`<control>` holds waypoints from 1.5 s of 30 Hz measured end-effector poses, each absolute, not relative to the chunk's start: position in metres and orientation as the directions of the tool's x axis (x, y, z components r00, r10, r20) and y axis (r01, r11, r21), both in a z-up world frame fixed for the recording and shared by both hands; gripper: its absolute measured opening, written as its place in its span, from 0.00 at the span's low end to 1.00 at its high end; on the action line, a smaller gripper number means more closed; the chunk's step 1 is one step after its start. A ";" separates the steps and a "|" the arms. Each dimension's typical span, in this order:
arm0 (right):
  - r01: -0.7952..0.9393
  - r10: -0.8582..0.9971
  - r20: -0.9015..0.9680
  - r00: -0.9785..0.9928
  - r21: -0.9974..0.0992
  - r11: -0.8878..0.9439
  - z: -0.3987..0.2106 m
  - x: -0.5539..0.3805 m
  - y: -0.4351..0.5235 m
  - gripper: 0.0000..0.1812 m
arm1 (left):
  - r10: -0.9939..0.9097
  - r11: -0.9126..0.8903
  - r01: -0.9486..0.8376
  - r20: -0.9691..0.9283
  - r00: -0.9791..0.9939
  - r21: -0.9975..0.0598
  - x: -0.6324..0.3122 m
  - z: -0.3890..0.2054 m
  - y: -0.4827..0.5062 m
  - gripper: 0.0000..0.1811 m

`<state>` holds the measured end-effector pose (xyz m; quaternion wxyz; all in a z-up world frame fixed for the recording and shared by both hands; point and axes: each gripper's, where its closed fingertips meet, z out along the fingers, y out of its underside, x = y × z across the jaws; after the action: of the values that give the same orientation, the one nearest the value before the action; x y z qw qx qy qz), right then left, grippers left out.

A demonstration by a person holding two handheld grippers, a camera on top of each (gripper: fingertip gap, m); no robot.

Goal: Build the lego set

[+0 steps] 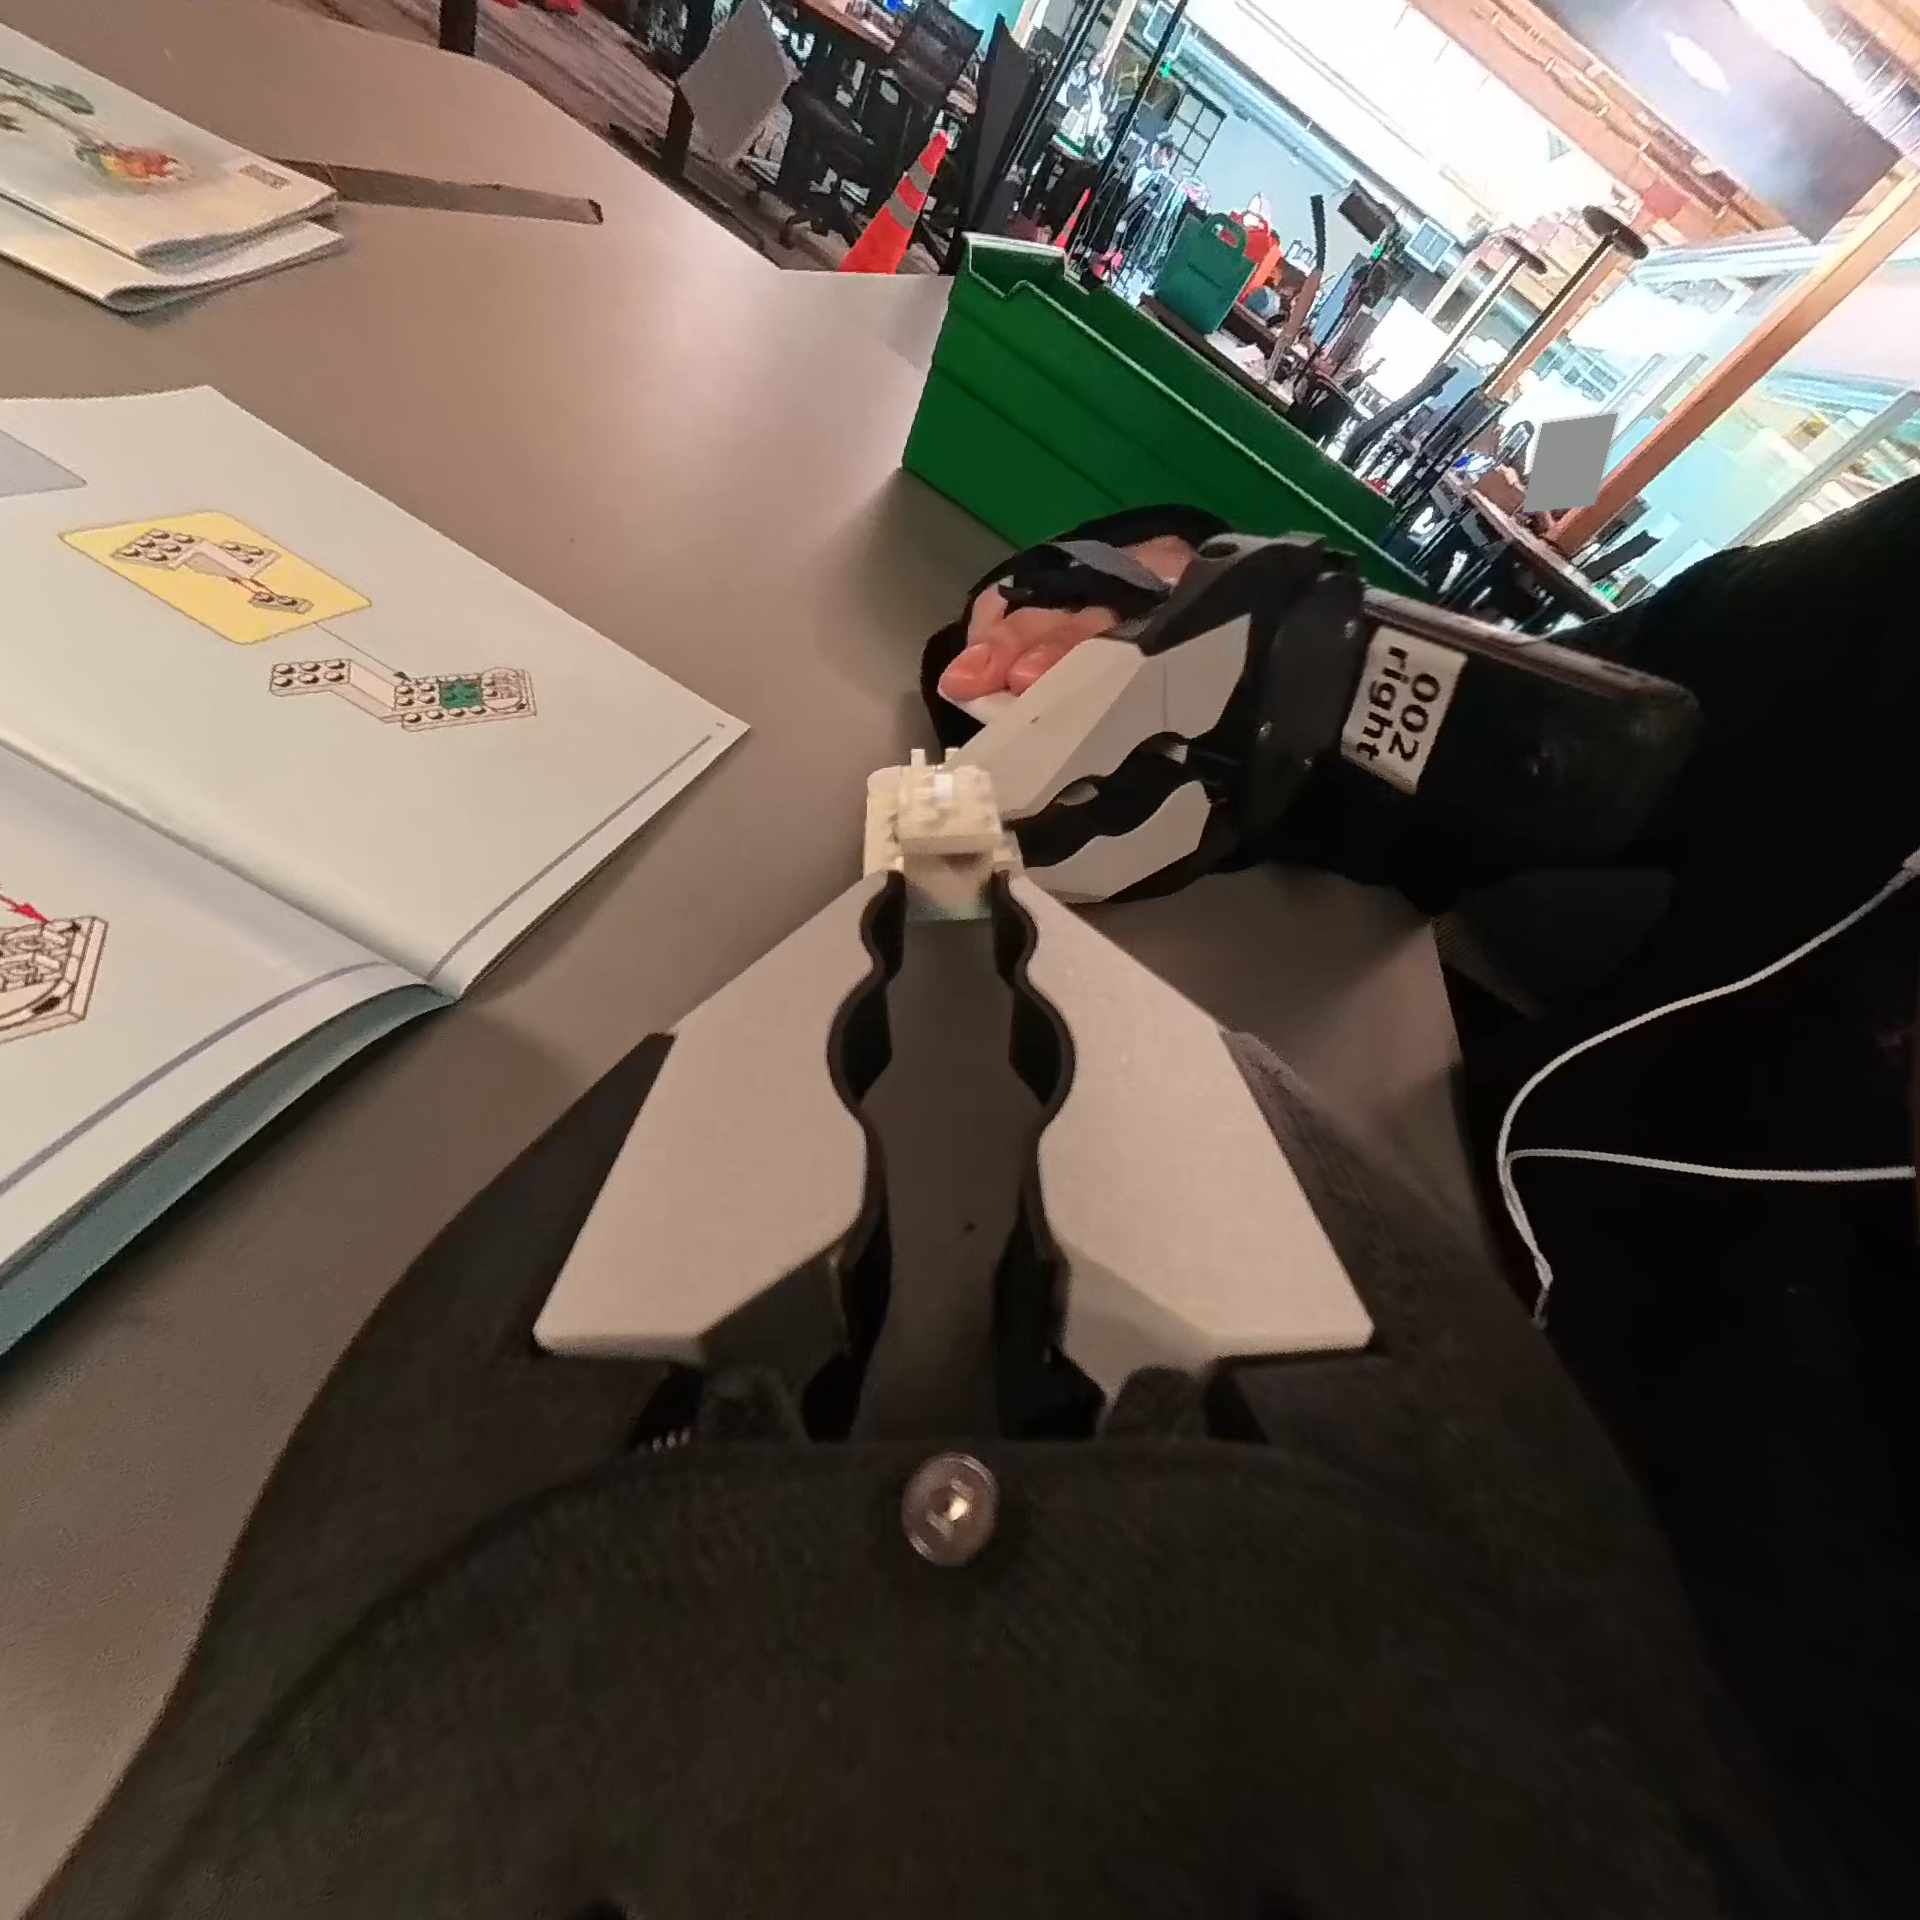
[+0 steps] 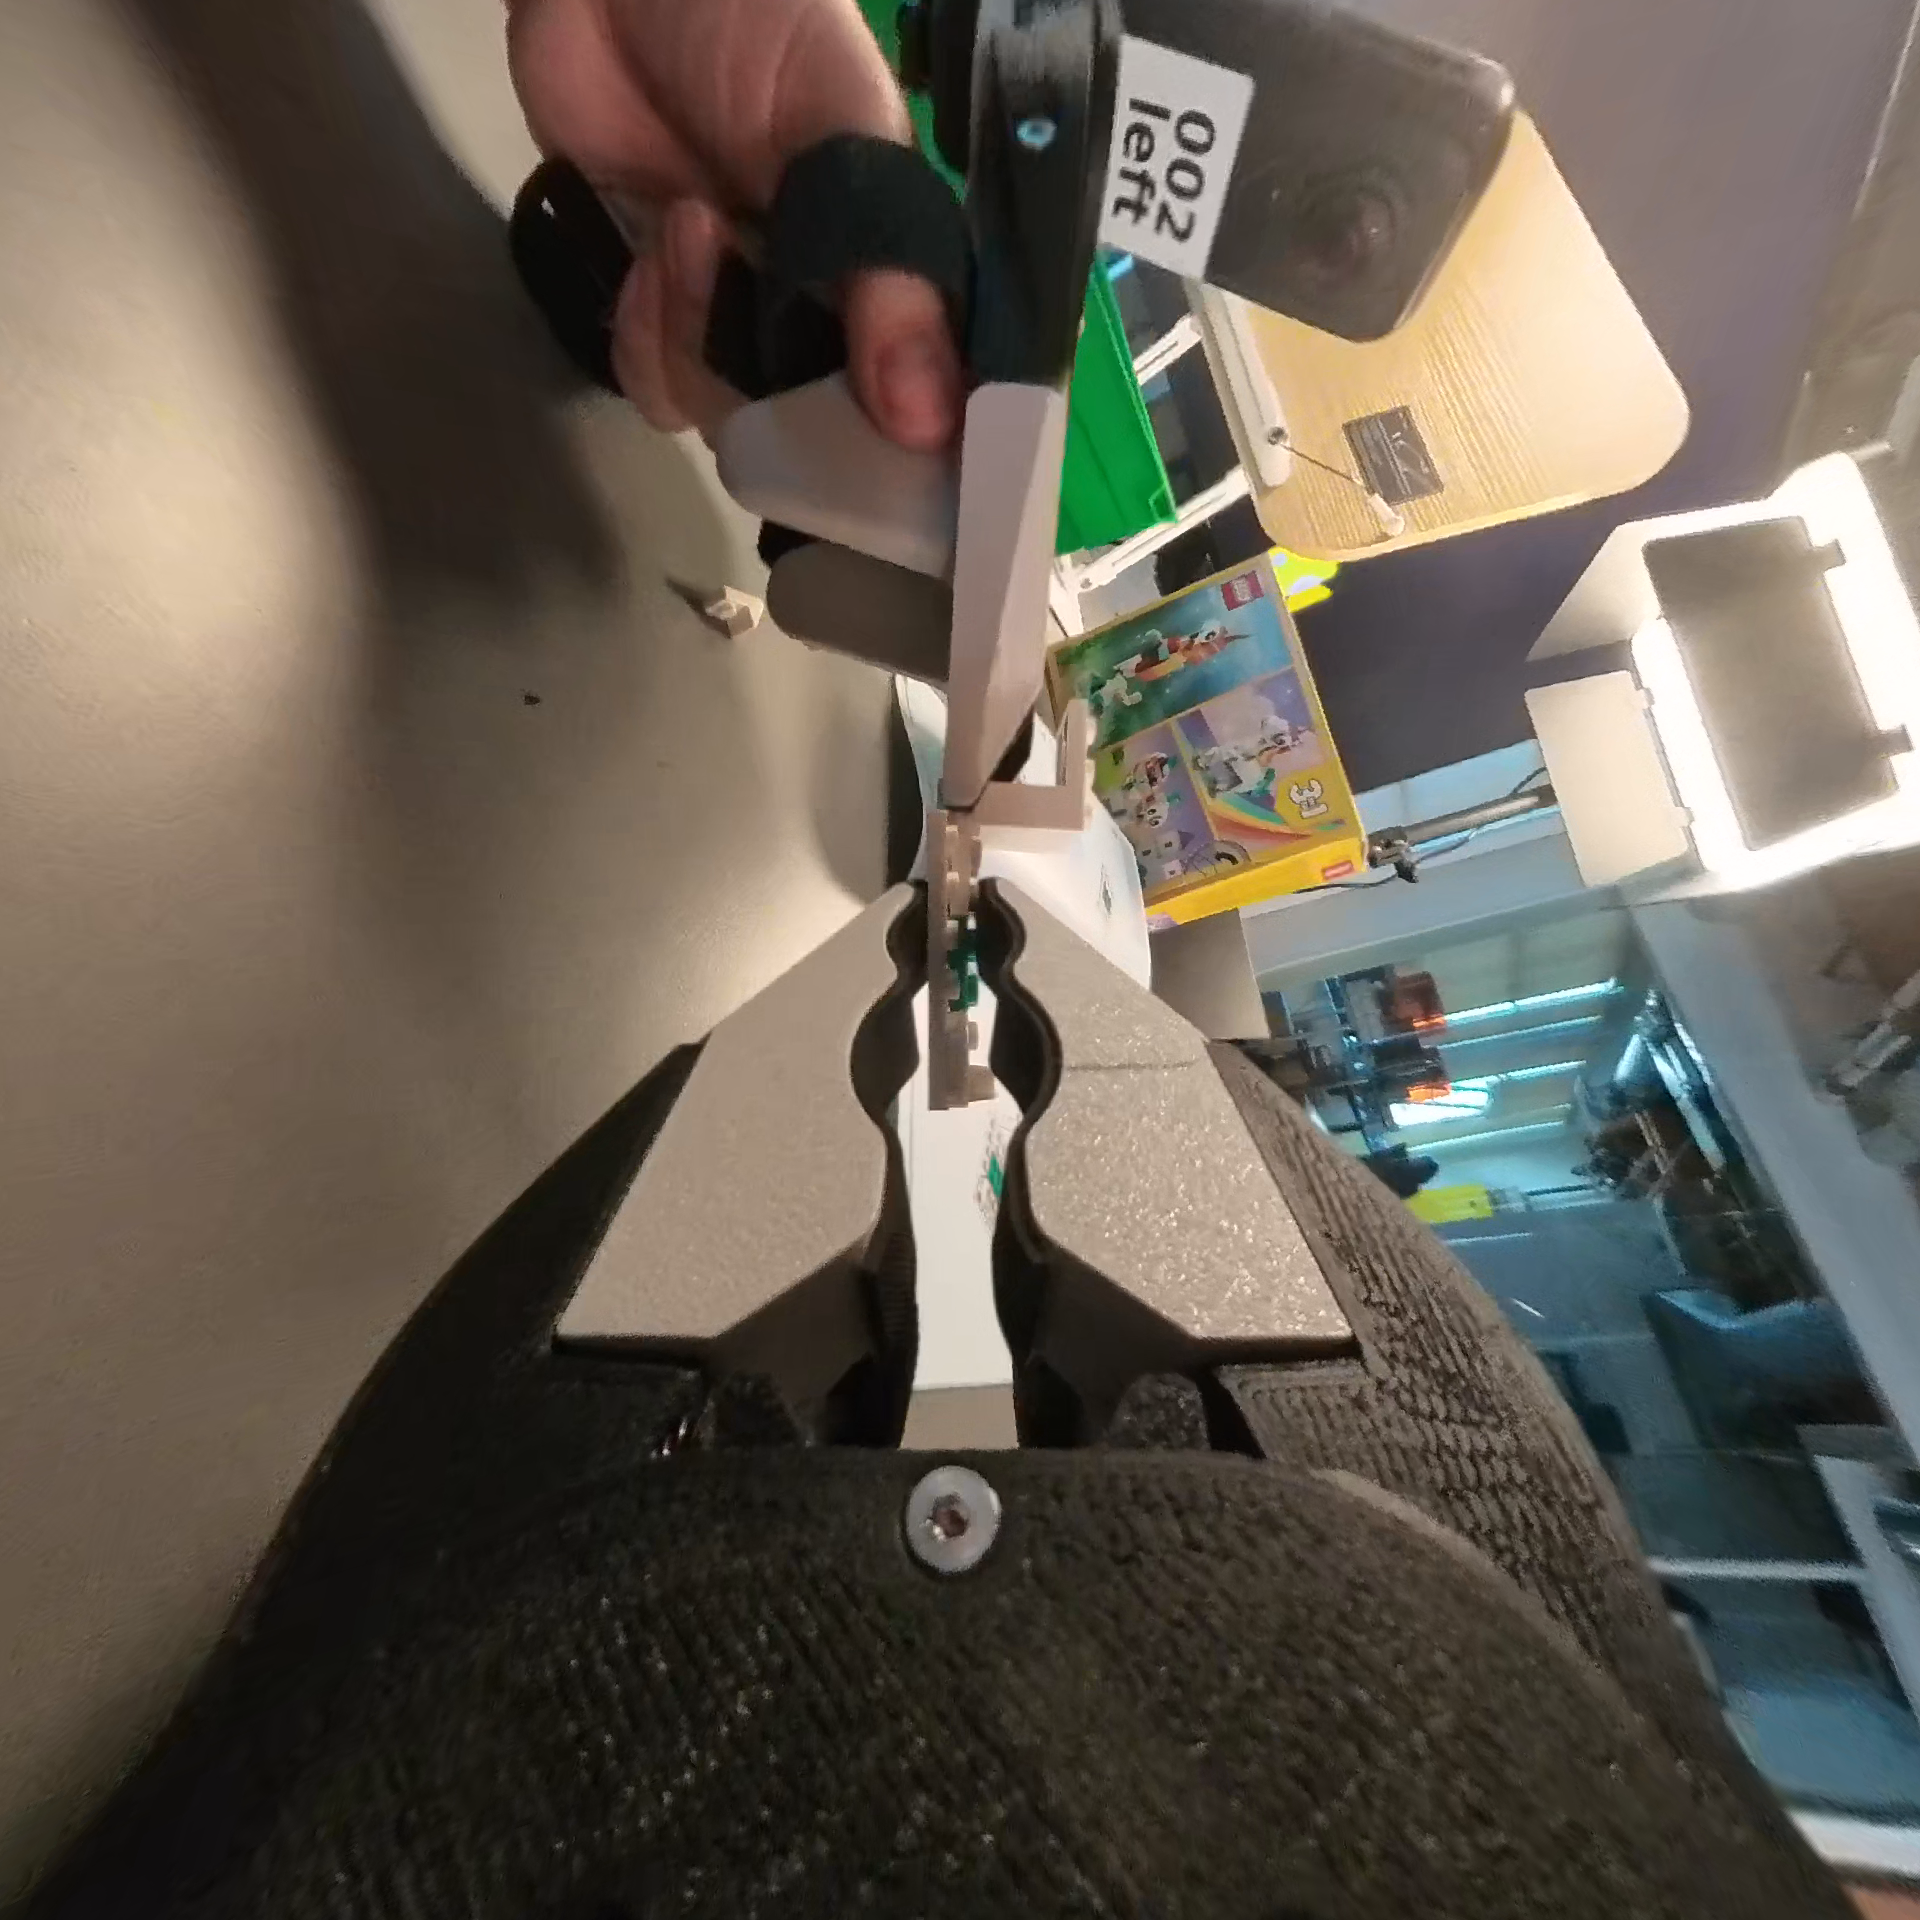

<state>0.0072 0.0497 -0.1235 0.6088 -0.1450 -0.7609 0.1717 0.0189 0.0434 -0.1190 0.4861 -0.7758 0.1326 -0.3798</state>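
My left gripper (image 1: 943, 883) is shut on a white L-shaped lego piece (image 1: 940, 821), held above the grey table (image 1: 644, 436). My right gripper (image 2: 954, 896) is shut on a flat white plate assembly with a green part (image 2: 951, 987), held edge-on. The two grippers meet tip to tip: the right gripper (image 1: 971, 753) comes in from the right in the left wrist view, and the left gripper (image 2: 961, 798) comes down from the top in the right wrist view. The L-shaped piece (image 2: 1039, 816) touches the top end of the plate assembly. How they join is hidden.
An open instruction booklet (image 1: 312, 675) lies left of the grippers, with more booklets (image 1: 156, 197) behind it. A green bin (image 1: 1091, 416) stands at the back right. A lego box (image 2: 1195, 748) and a small loose white piece (image 2: 732, 611) are on the table. A white cable (image 1: 1662, 997) hangs at right.
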 end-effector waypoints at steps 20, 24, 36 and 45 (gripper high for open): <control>-0.048 0.505 0.831 -0.235 -0.528 0.848 -0.124 0.010 0.046 0.11 | -0.584 -0.525 0.185 0.510 0.632 -0.830 0.015 -0.115 0.040 0.09; -0.054 0.470 0.852 -0.231 -0.494 0.868 -0.127 0.011 0.045 0.10 | -0.579 -0.527 0.144 0.478 0.660 -0.838 0.015 -0.122 0.041 0.09; 0.004 0.478 0.855 -0.202 -0.488 0.873 -0.132 0.030 0.116 0.25 | -0.641 -0.532 -0.177 0.258 0.723 -0.828 0.029 -0.154 0.031 0.09; -0.015 0.659 0.751 0.046 -0.659 0.752 -0.091 0.028 0.155 0.18 | -0.797 -0.454 -0.383 0.175 0.578 -0.804 0.089 -0.166 0.008 0.09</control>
<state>0.0284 0.1547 -0.0913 0.6788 -0.2497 -0.6443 0.2483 0.0893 0.0077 -0.1661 0.3729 -0.8062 0.3659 -0.2775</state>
